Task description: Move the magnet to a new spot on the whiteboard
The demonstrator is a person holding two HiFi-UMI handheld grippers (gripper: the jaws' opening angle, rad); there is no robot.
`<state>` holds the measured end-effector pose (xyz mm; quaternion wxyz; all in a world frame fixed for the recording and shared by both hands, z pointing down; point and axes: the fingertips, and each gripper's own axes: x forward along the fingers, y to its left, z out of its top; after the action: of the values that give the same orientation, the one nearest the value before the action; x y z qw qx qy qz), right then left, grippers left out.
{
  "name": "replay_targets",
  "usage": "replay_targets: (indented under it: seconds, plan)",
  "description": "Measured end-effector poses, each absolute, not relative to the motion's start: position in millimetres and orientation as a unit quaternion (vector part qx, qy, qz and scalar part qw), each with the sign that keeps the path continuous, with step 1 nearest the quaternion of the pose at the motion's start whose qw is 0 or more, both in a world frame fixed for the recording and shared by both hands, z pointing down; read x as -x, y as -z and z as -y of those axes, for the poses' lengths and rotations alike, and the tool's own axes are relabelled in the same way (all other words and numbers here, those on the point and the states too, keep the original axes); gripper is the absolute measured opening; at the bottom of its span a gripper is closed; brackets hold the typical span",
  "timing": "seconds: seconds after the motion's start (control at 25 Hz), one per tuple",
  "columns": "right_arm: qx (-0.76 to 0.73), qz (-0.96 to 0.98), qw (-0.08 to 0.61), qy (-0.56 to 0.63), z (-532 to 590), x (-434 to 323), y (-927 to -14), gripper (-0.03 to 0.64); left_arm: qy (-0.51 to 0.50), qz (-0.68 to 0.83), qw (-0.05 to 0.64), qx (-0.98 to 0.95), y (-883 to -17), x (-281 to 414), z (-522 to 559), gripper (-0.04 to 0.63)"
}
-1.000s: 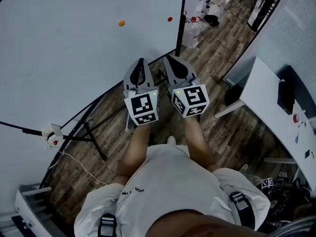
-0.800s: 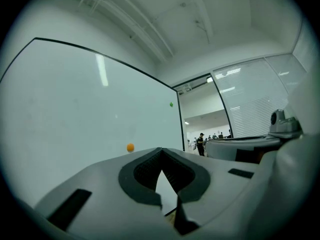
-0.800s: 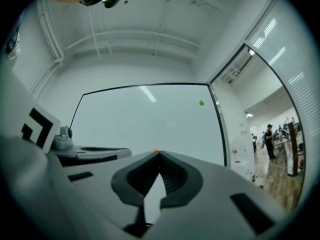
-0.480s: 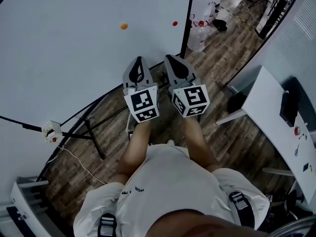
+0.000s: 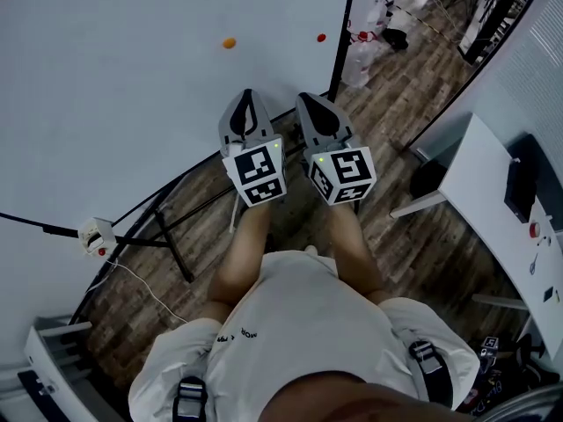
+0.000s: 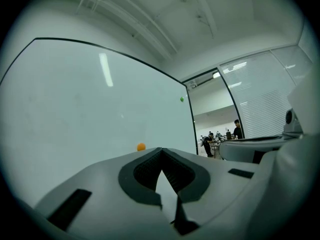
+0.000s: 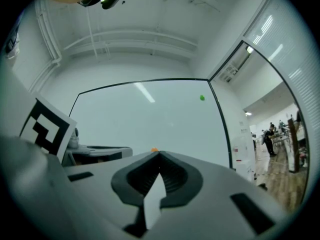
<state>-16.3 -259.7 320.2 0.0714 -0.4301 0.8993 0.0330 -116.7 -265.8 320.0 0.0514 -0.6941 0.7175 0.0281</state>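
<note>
Left gripper (image 5: pixel 247 100): jaws were closed together with nothing between them, pointed at the whiteboard (image 5: pixel 114 86)
Right gripper (image 5: pixel 308 102): jaws were likewise closed and empty, just beside the left one
Orange magnet (image 5: pixel 229 43): sat on the board, ahead of the left gripper's tips and well apart from them
Other magnet (image 5: pixel 321 37): sat on the board near its right edge
Person: stood facing the board, both arms held forward
</note>
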Motion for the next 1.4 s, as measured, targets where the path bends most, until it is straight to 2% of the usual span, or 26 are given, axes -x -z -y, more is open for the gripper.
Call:
replay_targets:
  seconds: [1.12,1.4]
  plan:
    - [0.436,-0.896,0.068,-0.042,281.1,28.6,-323.9,0.014,-0.020,-0.742,0.027,0.670,-325.6,147.1,330.4,0.006]
    - [0.439,-0.895,0.067,-0.042,287.5,24.5,-325.0,0.014,-0.016,-0.750,0.021,0.661,-327.6,151.8,347.7,0.049]
